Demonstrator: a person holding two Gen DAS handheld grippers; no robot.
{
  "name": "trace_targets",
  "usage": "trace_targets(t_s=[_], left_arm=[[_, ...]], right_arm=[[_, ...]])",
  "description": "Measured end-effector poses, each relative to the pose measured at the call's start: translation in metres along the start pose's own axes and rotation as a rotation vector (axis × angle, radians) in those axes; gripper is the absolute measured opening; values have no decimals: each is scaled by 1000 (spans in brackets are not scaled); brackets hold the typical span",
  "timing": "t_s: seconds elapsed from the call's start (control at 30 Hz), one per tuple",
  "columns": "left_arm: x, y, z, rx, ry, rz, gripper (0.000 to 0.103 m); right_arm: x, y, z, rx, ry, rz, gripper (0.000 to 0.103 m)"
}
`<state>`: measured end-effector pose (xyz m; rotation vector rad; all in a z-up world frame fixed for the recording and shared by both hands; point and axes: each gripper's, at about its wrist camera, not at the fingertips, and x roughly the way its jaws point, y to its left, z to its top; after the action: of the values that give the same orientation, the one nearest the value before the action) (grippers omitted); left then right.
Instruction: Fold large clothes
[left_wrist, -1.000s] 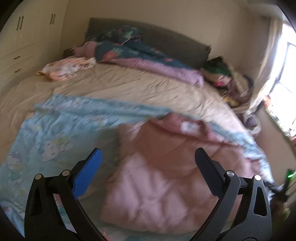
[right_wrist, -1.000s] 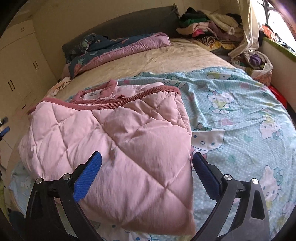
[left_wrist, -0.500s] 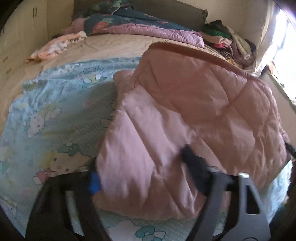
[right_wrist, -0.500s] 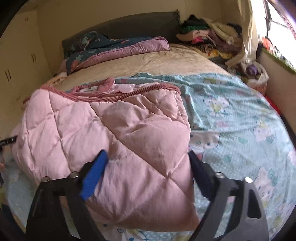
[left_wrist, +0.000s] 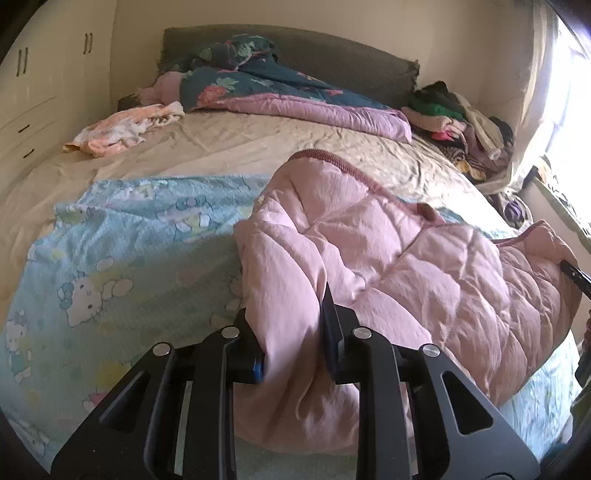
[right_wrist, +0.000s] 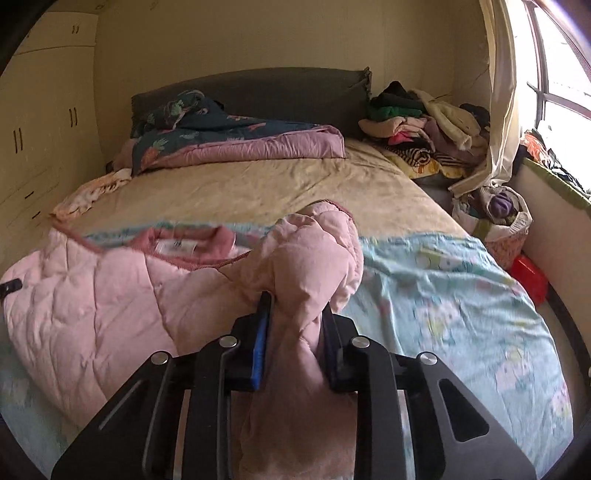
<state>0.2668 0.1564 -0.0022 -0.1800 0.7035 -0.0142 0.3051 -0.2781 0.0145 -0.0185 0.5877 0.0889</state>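
Note:
A pink quilted jacket (left_wrist: 406, 258) lies bunched on the near part of the bed, its ribbed dark-pink hem and white neck label (right_wrist: 173, 245) showing. My left gripper (left_wrist: 288, 306) holds the jacket's near left edge: its jaws are closing and the pads press on a fold of fabric between them. My right gripper (right_wrist: 295, 302) is shut on the jacket (right_wrist: 110, 295) at its right edge, lifting a bunch of it off the bed. The stretch of jacket between the two grippers sags and wrinkles.
Under the jacket lies a light blue cartoon-print sheet (left_wrist: 110, 258) over a beige bed sheet (left_wrist: 258, 144). A dark floral duvet (left_wrist: 266, 85) sits by the headboard, a small pink garment (left_wrist: 122, 129) at far left. Clothes pile (right_wrist: 417, 122), a bag (right_wrist: 506, 210) and the window stand at right.
Both grippers went from wide open to closed on the jacket's near edge. The right one has risen, pulling its side of the jacket up into a bunch.

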Motion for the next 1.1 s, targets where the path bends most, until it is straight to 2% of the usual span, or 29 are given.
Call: trace_targets(t_s=[0.3, 0.53, 0.67, 1.1], left_arm=[[31, -2, 17, 8, -9, 66, 16], [72, -3, 20, 20, 21, 132, 17], [91, 1, 21, 8, 33, 170, 21], [135, -2, 31, 14, 69, 225, 24]], right_arm=[[64, 11, 30, -26, 30, -71, 21], [116, 7, 22, -23, 104, -115, 21], [144, 2, 14, 3, 144, -126, 22], [207, 3, 15, 4, 246, -159, 25]])
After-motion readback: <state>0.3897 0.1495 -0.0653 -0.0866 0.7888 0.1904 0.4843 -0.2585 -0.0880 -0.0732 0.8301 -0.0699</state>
